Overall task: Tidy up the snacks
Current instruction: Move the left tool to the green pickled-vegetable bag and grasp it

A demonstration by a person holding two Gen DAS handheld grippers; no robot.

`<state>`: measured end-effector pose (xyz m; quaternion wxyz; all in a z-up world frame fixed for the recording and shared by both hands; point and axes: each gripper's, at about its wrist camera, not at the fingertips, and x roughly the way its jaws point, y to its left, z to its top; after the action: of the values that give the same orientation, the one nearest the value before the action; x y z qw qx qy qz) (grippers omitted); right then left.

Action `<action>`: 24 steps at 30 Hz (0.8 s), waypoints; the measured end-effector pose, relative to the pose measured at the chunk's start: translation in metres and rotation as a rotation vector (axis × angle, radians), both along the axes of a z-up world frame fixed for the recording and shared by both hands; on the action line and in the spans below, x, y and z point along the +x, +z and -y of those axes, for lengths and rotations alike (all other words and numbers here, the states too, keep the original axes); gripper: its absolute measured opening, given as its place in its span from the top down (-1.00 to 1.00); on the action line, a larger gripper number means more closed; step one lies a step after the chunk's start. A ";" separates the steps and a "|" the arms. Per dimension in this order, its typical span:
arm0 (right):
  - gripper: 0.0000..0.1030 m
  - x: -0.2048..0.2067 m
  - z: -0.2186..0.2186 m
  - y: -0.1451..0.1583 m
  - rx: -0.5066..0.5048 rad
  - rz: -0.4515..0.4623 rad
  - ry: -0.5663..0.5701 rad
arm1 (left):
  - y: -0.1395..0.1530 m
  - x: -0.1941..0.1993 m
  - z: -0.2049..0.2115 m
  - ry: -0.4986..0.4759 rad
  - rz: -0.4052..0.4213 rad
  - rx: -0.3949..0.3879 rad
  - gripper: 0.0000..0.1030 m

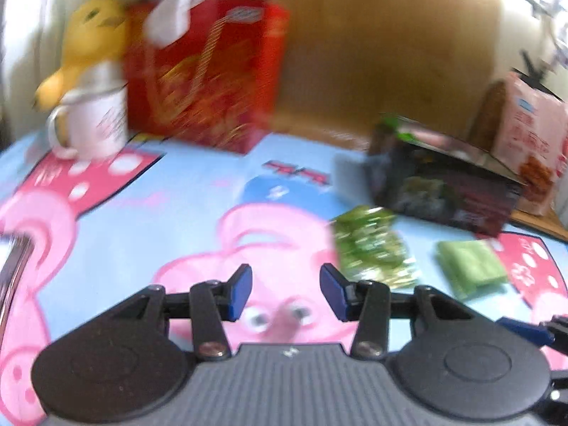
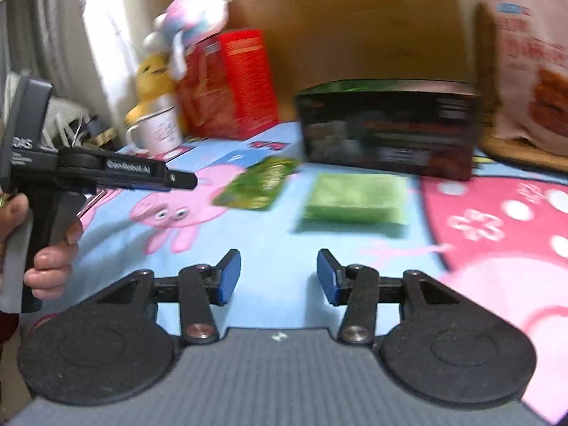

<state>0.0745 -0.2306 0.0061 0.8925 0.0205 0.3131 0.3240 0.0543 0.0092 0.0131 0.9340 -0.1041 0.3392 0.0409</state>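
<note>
Both grippers hang spread and empty over our cartoon surface (image 2: 269, 259)

Left gripper (image 1: 285, 293), right gripper (image 2: 278, 277); green snack packet (image 2: 353, 197) and shiny green packet (image 2: 257, 184) lie near the dark box (image 2: 387, 131)

You have two green packets (image 2: 258, 186) (image 2: 353, 198) lying flat, side by side, before a dark box (image 2: 387, 131).

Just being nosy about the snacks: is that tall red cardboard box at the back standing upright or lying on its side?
Upright. The tall red cardboard box stands on its short end on the cartoon-printed tablecloth, beside the white mug.
</note>
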 end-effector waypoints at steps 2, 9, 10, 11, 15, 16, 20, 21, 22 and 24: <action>0.03 0.011 -0.018 0.002 0.006 -0.005 0.022 | -0.008 -0.003 -0.011 0.010 0.019 -0.022 0.20; 0.01 0.082 -0.076 0.014 -0.016 -0.011 -0.026 | -0.009 -0.011 -0.009 -0.005 0.102 -0.026 0.19; 0.01 0.095 -0.082 0.012 -0.029 -0.033 -0.034 | -0.008 -0.013 -0.009 -0.007 0.117 -0.030 0.19; 0.01 0.108 -0.088 0.009 -0.044 -0.052 -0.055 | -0.008 -0.014 -0.011 -0.006 0.131 -0.037 0.19; -0.04 0.133 -0.096 -0.006 -0.049 -0.132 -0.084 | -0.007 -0.017 -0.022 0.014 0.152 -0.102 0.19; 0.16 0.128 -0.098 -0.007 -0.048 -0.119 -0.048 | -0.007 -0.017 -0.027 0.018 0.154 -0.127 0.19; 0.30 0.083 -0.103 -0.005 -0.106 -0.029 0.157 | -0.009 -0.016 -0.042 0.026 0.142 -0.236 0.19; 0.30 0.067 -0.099 -0.005 -0.112 -0.009 0.215 | -0.010 -0.017 -0.044 0.020 0.139 -0.257 0.19; 0.30 0.052 -0.094 -0.006 -0.117 0.012 0.258 | -0.011 -0.017 -0.045 0.010 0.139 -0.270 0.19; 0.31 0.016 -0.076 -0.005 -0.122 0.066 0.349 | -0.011 -0.017 -0.042 -0.049 0.139 -0.290 0.17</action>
<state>0.0907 -0.1546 0.0007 0.8323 -0.0991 0.3015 0.4546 0.0369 0.0515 0.0025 0.9312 -0.2321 0.2784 -0.0386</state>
